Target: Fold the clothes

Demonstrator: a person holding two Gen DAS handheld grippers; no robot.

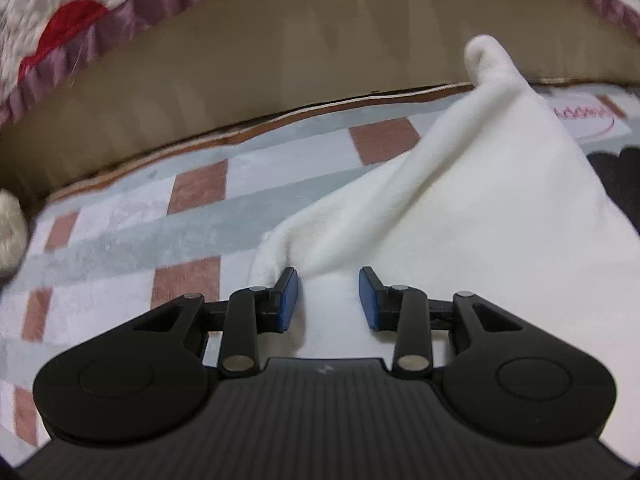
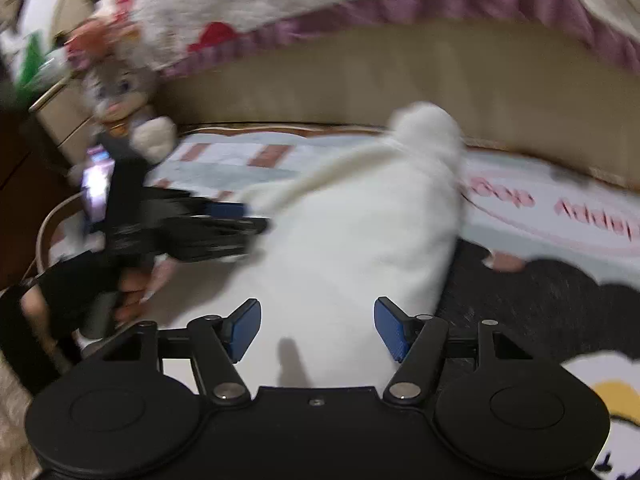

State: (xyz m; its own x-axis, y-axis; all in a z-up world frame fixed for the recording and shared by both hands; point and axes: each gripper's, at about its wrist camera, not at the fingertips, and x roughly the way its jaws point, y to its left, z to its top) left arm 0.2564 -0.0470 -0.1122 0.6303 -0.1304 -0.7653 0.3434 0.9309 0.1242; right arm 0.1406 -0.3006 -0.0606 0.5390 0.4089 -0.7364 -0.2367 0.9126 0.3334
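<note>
White garment point(image 2: 360, 240) blurred, far edge unclear

Checked bed cover point(image 1: 120, 220), white garment point(image 1: 460, 200) spread on it, plush toy point(image 2: 120, 96) at its edge.

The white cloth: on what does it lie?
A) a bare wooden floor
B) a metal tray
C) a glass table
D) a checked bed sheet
D: the white cloth lies spread on the bed sheet, which has brown and grey checks.
</note>
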